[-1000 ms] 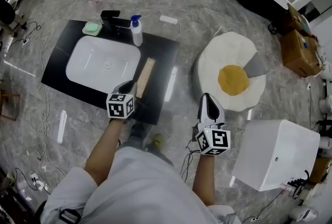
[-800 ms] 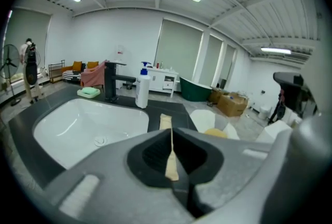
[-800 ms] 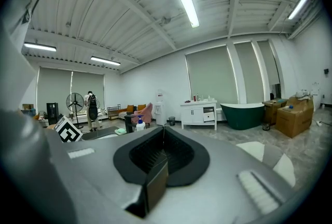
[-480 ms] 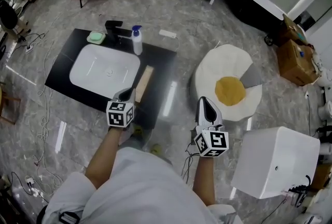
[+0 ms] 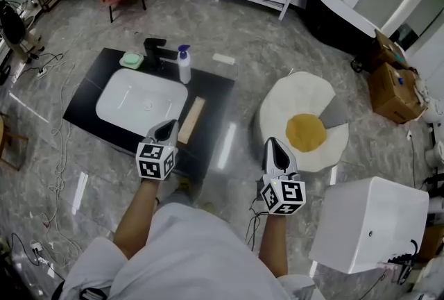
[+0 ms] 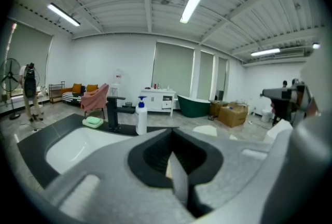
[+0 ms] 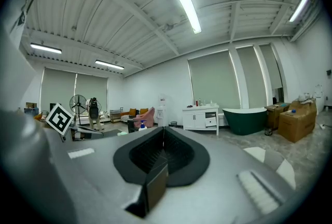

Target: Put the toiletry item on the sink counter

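**Status: item on counter, both grippers closed and empty**

1. The black sink counter (image 5: 216, 94) stands on the grey marble floor (image 5: 277, 35). An egg-shaped rug (image 5: 305, 130) lies to its right. A white box (image 5: 368, 222) stands nearer to me, to the right of the rug.
2. The white basin (image 5: 142, 103) is set into the left part of the counter. A black faucet (image 5: 154, 50) stands behind the basin.
3. My left gripper (image 5: 166, 128) is over the near edge of the counter, at the basin's right corner. Its jaws are pressed together, with nothing between them.
4. My right gripper (image 5: 275, 148) is over the floor, between the counter and the rug. Its jaws are also together, and it holds nothing.
5. The toiletry item, a long flat beige stick (image 5: 191, 120), lies on the counter just right of the basin. Its near end shows just beside my left gripper's tip.
6. A white pump bottle (image 5: 184, 66) stands upright just right of the faucet.
7. A green soap (image 5: 131, 60) sits at the back left corner.
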Action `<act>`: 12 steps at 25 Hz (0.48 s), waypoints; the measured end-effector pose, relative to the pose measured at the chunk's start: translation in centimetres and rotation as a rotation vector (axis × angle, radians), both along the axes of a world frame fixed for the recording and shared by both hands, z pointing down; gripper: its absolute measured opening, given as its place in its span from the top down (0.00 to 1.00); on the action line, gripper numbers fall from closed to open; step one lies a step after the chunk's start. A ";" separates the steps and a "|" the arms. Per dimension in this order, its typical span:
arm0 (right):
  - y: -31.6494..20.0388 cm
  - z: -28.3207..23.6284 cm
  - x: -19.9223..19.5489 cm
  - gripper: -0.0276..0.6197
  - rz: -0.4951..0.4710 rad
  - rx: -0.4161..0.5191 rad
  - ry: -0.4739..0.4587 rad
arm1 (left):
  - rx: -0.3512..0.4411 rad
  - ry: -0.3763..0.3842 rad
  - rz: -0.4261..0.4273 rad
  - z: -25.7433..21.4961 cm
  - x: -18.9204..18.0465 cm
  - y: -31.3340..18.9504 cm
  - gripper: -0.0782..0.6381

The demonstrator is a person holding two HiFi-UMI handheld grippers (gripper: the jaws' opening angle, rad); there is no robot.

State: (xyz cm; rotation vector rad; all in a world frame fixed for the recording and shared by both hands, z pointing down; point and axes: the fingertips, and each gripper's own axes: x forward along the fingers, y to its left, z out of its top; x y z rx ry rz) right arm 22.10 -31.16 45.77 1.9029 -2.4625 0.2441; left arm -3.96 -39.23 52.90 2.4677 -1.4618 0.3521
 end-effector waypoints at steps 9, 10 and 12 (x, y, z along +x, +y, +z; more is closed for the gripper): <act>2.1 -0.1 0.7 0.95 0.016 0.015 0.005 | 0.111 0.017 0.005 -4.7 -0.1 2.1 0.90; 2.4 -0.2 0.9 0.95 0.017 0.017 0.006 | 0.117 0.022 0.006 -5.0 -0.1 2.4 0.90; 2.8 -0.5 1.1 0.95 0.022 0.022 0.008 | 0.131 0.028 0.011 -5.9 -0.1 2.9 0.90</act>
